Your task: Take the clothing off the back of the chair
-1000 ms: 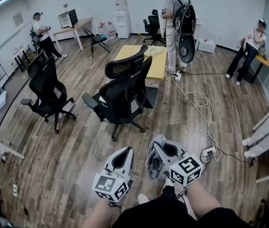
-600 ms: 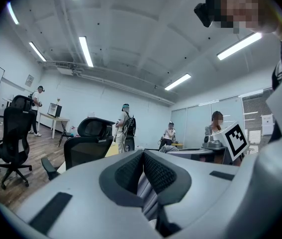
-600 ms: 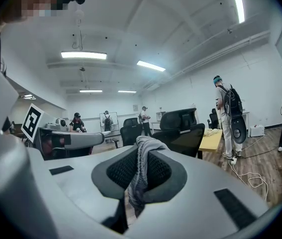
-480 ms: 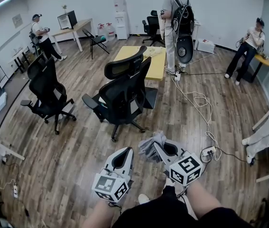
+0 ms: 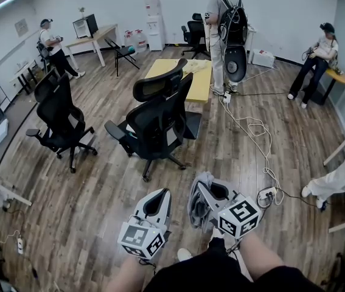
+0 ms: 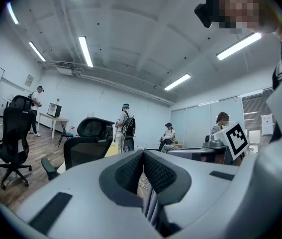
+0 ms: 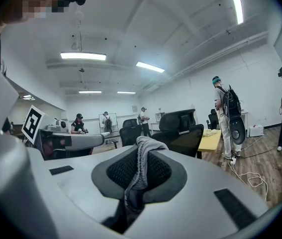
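The left gripper (image 5: 160, 194) has its fingers (image 6: 128, 173) clenched on nothing. To its right, the right gripper (image 5: 200, 188) pinches the grey clothing (image 7: 141, 158), well apart from the chair (image 5: 157, 117), whose back is bare. The clothing looks light, soft and limp. A bunched fold probably gives the surest hold.

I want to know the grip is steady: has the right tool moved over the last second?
No. The right tool keeps its spot left of the power strip on the floor, shut on the grey clothing.
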`<state>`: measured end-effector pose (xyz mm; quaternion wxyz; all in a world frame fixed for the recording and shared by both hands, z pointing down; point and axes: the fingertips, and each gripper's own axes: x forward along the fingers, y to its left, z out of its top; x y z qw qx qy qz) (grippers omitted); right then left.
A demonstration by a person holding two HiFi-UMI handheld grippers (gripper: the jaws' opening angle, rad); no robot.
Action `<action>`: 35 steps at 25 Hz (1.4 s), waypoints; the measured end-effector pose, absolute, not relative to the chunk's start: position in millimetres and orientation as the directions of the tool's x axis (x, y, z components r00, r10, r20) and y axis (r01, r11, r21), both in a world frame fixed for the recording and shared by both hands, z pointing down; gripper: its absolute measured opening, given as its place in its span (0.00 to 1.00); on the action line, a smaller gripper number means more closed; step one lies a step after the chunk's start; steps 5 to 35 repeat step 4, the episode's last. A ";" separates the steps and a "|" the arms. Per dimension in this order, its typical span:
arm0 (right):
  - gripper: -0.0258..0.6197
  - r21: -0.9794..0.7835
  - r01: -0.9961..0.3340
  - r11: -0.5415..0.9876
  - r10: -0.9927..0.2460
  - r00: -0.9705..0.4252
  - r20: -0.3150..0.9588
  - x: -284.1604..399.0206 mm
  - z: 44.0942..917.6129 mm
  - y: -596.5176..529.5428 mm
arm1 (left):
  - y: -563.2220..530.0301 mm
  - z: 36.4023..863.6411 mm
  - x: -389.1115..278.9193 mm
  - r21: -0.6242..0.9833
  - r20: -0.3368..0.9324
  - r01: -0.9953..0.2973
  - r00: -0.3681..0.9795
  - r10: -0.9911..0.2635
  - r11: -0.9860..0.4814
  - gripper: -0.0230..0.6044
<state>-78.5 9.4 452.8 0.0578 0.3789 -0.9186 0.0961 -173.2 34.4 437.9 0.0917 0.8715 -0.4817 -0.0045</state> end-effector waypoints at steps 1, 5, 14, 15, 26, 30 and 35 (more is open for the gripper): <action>0.10 -0.131 -0.703 0.699 -0.681 -0.710 0.177 -78.7 453.8 9.2 | 34.3 437.9 -173.1 0.164 0.080 -0.839 0.536 -0.841 -0.519 0.07; 0.10 -0.129 -0.696 0.707 -0.675 -0.718 0.171 -79.0 455.5 9.2 | 34.4 438.8 -173.0 0.165 0.079 -0.840 0.534 -0.842 -0.518 0.07; 0.10 -0.129 -0.696 0.707 -0.675 -0.718 0.171 -79.0 455.5 9.2 | 34.4 438.8 -173.0 0.165 0.079 -0.840 0.534 -0.842 -0.518 0.07; 0.10 -0.129 -0.696 0.707 -0.675 -0.718 0.171 -79.0 455.5 9.2 | 34.4 438.8 -173.0 0.165 0.079 -0.840 0.534 -0.842 -0.518 0.07; 0.10 -0.129 -0.696 0.707 -0.675 -0.718 0.171 -79.0 455.5 9.2 | 34.4 438.8 -173.0 0.165 0.079 -0.840 0.534 -0.842 -0.518 0.07; 0.10 -0.129 -0.696 0.707 -0.675 -0.718 0.171 -79.0 455.5 9.2 | 34.4 438.8 -173.0 0.165 0.079 -0.840 0.534 -0.842 -0.518 0.07; 0.10 -0.129 -0.696 0.707 -0.675 -0.718 0.171 -79.0 455.5 9.2 | 34.4 438.8 -173.0 0.165 0.079 -0.840 0.534 -0.842 -0.518 0.07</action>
